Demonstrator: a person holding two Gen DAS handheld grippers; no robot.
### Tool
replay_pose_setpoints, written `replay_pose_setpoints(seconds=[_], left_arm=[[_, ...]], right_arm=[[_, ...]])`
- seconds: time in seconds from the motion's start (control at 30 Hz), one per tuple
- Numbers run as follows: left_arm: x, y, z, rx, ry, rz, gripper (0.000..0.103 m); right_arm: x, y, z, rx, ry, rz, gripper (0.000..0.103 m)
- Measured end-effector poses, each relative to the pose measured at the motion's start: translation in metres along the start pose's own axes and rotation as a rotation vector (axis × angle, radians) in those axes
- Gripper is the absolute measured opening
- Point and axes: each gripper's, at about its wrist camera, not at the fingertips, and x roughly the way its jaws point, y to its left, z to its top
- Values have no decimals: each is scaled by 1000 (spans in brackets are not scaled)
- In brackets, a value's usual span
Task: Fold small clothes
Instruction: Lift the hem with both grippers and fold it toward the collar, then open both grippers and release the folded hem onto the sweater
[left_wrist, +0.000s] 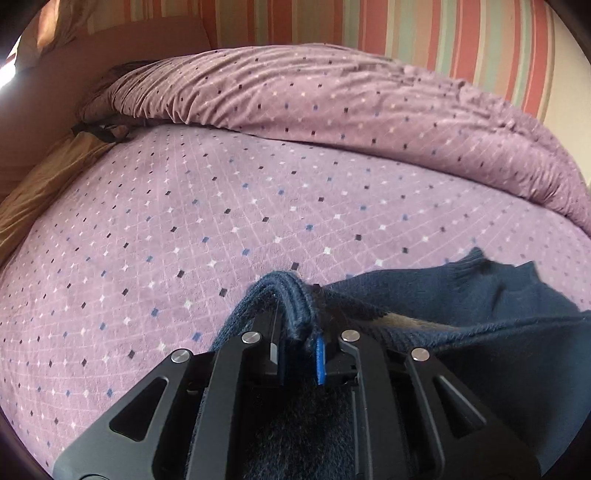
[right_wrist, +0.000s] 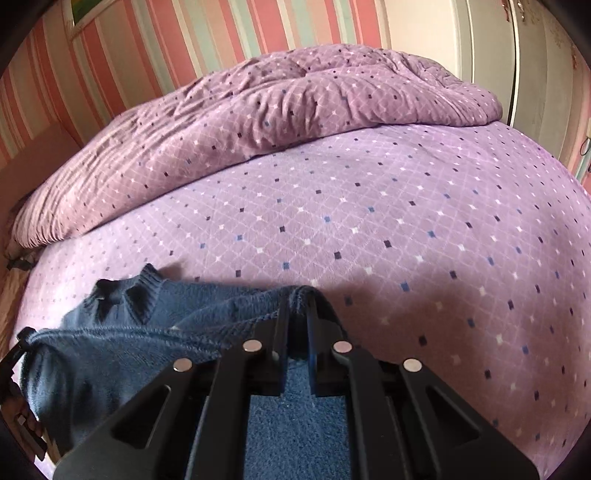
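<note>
A small navy knitted sweater (left_wrist: 461, 306) is held up over the purple bed. My left gripper (left_wrist: 295, 317) is shut on a bunched edge of it, with the cloth running off to the right. My right gripper (right_wrist: 295, 306) is shut on another bunched edge of the same sweater (right_wrist: 129, 332), with the cloth running off to the left. Its ribbed collar (right_wrist: 144, 291) shows at the left of the right wrist view. The sweater hangs stretched between the two grippers, and its lower part is hidden under the gripper bodies.
The bed sheet (left_wrist: 221, 221) is purple with small diamonds. A rumpled duvet (left_wrist: 332, 99) of the same pattern lies along the far side, also in the right wrist view (right_wrist: 258, 110). A striped wall (right_wrist: 221, 33) is behind. A tan cloth (left_wrist: 48, 184) lies at the left edge.
</note>
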Motion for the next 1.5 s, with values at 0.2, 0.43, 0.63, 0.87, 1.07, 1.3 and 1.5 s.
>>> replay_pose_setpoints(seconds=[0.2,0.43,0.63,0.87,1.07,1.3,1.5], left_arm=[[21,2,13,-62,71,-73,49],[-3,7,36,-12,-11,41,100],[-23,13,13,58,-4,-12,100],[-69,4,-28,188,-76,-126,100],[-51,-14,-19,162,-29,-137,100],[23,-6,-19,117,163,-66,100],[37,5,-18,89,219,-112,100]], right_arm=[[21,-2,7,43,63,-15,13],[-19,2,37,35,-82,13,97],[-28,-11,23,-9,32,41,81],[-63,5,-37,-175,55,127,81],[-45,37,-44,-164,83,153,81],[29,48,-27,-98,208,85,84],[43,54,-26,-122,294,83,93]])
